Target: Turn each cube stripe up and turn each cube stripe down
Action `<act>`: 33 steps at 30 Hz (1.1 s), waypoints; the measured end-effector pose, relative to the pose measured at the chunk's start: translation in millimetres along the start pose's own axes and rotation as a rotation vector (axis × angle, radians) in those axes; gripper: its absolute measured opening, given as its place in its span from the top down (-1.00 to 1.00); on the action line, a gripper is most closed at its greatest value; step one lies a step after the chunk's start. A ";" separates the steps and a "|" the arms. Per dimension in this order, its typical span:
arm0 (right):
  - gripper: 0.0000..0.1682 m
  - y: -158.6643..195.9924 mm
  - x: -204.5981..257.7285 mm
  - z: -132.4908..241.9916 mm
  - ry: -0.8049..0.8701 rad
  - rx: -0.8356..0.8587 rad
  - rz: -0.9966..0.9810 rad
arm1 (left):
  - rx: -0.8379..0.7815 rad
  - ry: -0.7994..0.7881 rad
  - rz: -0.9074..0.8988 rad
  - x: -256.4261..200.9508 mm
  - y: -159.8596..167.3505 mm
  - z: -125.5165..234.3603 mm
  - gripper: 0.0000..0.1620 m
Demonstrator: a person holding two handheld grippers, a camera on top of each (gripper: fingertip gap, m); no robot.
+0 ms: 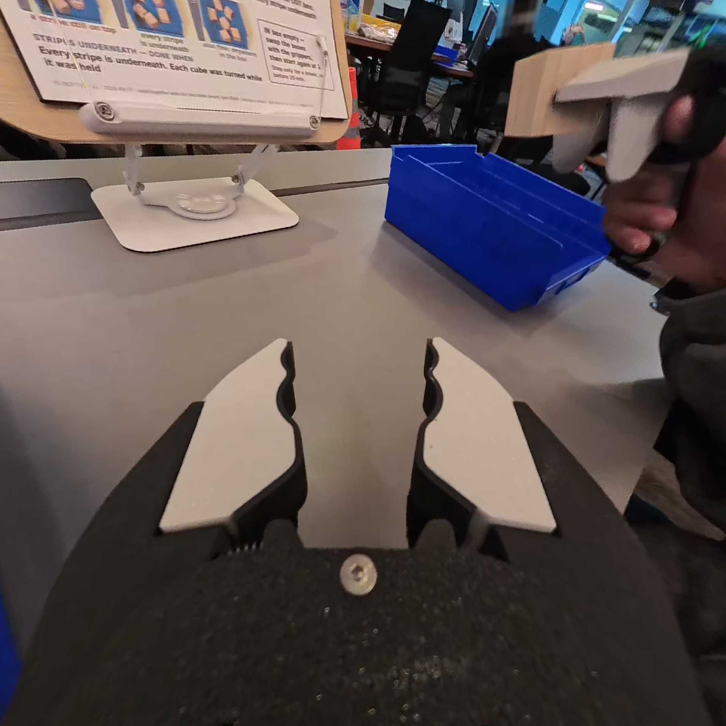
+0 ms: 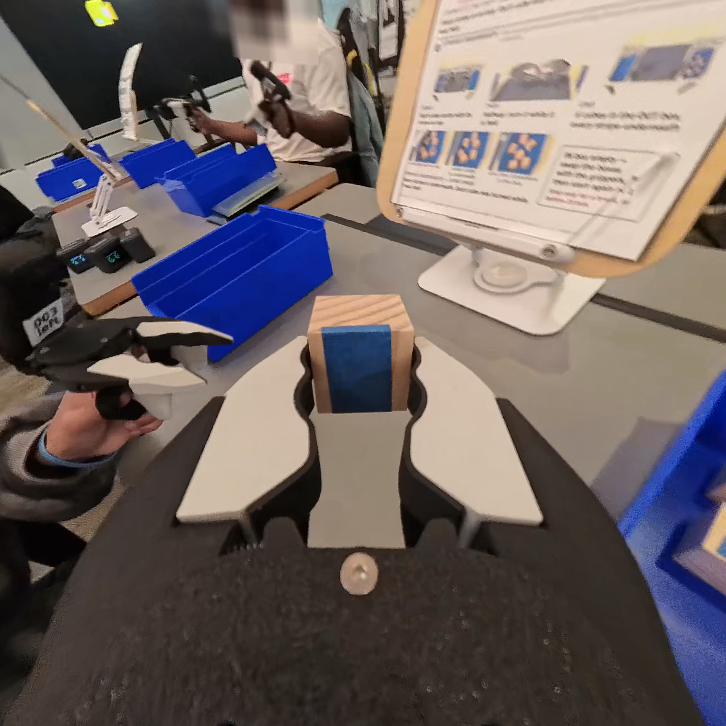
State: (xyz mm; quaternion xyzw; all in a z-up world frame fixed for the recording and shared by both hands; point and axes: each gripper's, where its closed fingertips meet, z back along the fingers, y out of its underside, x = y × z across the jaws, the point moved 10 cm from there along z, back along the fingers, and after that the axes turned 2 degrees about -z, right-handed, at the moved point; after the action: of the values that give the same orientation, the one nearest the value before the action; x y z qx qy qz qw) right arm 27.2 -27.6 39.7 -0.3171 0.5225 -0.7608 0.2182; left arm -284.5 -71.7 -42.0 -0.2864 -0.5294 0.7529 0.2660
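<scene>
R tongs [image 2: 359,373] level, clamped on striped cube [image 2: 359,353]; L tongs [image 1: 359,345] agape, empty.

A grey table [image 1: 322,283] carries a white stand base [image 1: 196,214] ahead-left of the left claw and a blue bin [image 1: 491,224] ahead-right.

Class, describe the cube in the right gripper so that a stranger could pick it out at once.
Start at the grey table, in front of the white stand. The right gripper pinches a wooden cube there. It alone is held, a blue stripe facing the camera.
</scene>
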 end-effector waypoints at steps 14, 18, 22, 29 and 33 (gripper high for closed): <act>0.45 40.1 -139.8 51.5 0.651 0.546 -0.453 | 0.075 0.035 -0.021 -5.9 10.8 -11.8 0.23; 0.45 65.0 -149.8 27.9 0.654 0.747 -0.472 | 0.097 0.038 -0.015 -5.8 12.1 -13.7 0.23; 0.45 80.2 -156.6 14.2 0.688 0.872 -0.486 | 0.102 0.039 -0.019 -5.7 11.3 -13.0 0.22; 0.40 85.7 -163.2 12.1 0.707 0.866 -0.497 | 0.109 0.050 -0.013 -5.1 11.6 -13.1 0.20; 0.33 64.1 -153.1 20.2 0.690 0.765 -0.436 | 0.111 0.042 -0.018 -4.2 11.6 -12.6 0.20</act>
State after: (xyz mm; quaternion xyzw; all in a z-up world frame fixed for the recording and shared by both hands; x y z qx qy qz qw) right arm 149.3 37.7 -54.0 -0.0486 0.1725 -0.9834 -0.0283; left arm -273.8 -70.0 -55.9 -0.2823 -0.4836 0.7725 0.2995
